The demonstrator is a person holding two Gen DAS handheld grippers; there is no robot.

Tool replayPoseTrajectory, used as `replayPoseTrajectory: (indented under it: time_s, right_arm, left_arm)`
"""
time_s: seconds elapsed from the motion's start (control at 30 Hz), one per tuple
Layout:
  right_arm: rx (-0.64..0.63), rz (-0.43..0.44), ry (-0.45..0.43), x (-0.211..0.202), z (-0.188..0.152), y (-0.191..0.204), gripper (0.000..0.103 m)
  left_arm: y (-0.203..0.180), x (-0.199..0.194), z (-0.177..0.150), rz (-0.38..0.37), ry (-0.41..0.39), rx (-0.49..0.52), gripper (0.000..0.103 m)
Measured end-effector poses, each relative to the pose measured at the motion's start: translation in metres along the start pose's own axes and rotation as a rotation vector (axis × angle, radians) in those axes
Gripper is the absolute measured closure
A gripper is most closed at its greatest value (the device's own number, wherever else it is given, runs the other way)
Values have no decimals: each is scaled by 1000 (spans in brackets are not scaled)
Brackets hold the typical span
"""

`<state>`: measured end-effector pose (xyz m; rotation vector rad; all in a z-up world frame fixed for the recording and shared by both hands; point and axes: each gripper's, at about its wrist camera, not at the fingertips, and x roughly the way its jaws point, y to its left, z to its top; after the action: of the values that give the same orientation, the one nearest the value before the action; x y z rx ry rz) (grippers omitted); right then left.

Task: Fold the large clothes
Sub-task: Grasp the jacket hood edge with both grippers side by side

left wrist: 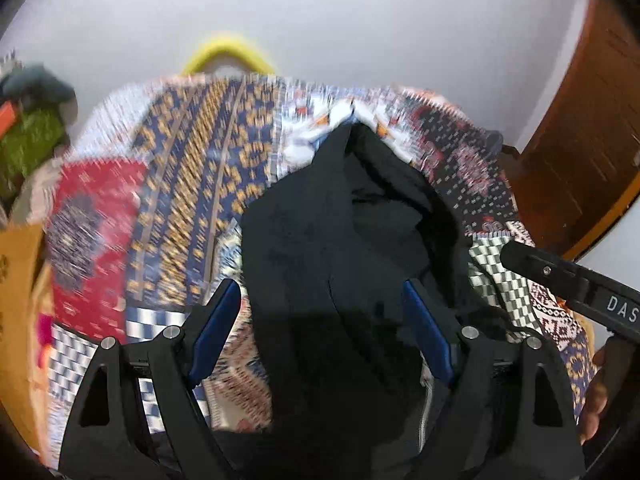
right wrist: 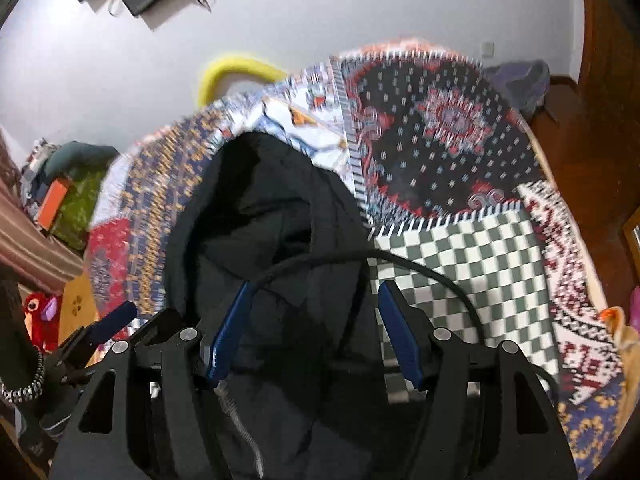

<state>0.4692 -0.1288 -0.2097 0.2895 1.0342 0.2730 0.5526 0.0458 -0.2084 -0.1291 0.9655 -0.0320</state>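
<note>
A large black garment of soft fabric (left wrist: 320, 240) lies in a heap on a bed covered by a patchwork blanket of many woven patterns (left wrist: 192, 168). Both views are blurred.

In the left wrist view, the left tongs (left wrist: 324, 320) have black arms with blue pads (left wrist: 216, 328), and their jaws stand wide apart. The black garment fills the space between the pads and stretches ahead of them. Whether either pad touches the cloth cannot be told. A pale zip (left wrist: 425, 412) shows in the cloth beside the right-hand pad. To the right of these tongs, the black arm of the right tongs (left wrist: 568, 280) reaches in over a green-and-white checked patch (left wrist: 496, 276).

In the right wrist view, the right tongs (right wrist: 316, 324) are also open wide, holding nothing. The garment (right wrist: 260, 220) lies between and ahead of the blue pads (right wrist: 400, 336), leaning toward the left-hand pad. A thin black cable (right wrist: 420, 270) arcs across just ahead of the pads. The checked patch (right wrist: 480, 276) lies to the right. At far left, a blue pad of the left tongs (right wrist: 114, 320) pokes in.

Beyond the bed stand a white wall (left wrist: 360, 40) and a curved yellow object (left wrist: 228, 54).
</note>
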Motion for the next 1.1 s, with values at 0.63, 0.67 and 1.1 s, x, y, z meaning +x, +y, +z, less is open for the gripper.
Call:
replayPoseTrajectory:
  time_s: [0.63, 0.67, 1.1]
  right_arm:
    - [-134, -15, -45, -32, -34, 20, 89]
    - [-143, -9, -50, -39, -36, 24, 89]
    - [-252, 33, -71, -134, -129, 36, 90]
  left_arm:
    - [-10, -10, -17, 35, -16, 70, 92]
    - [-10, -25, -18, 21, -27, 68, 92]
    - [-26, -149, -92, -51, -69, 178, 92]
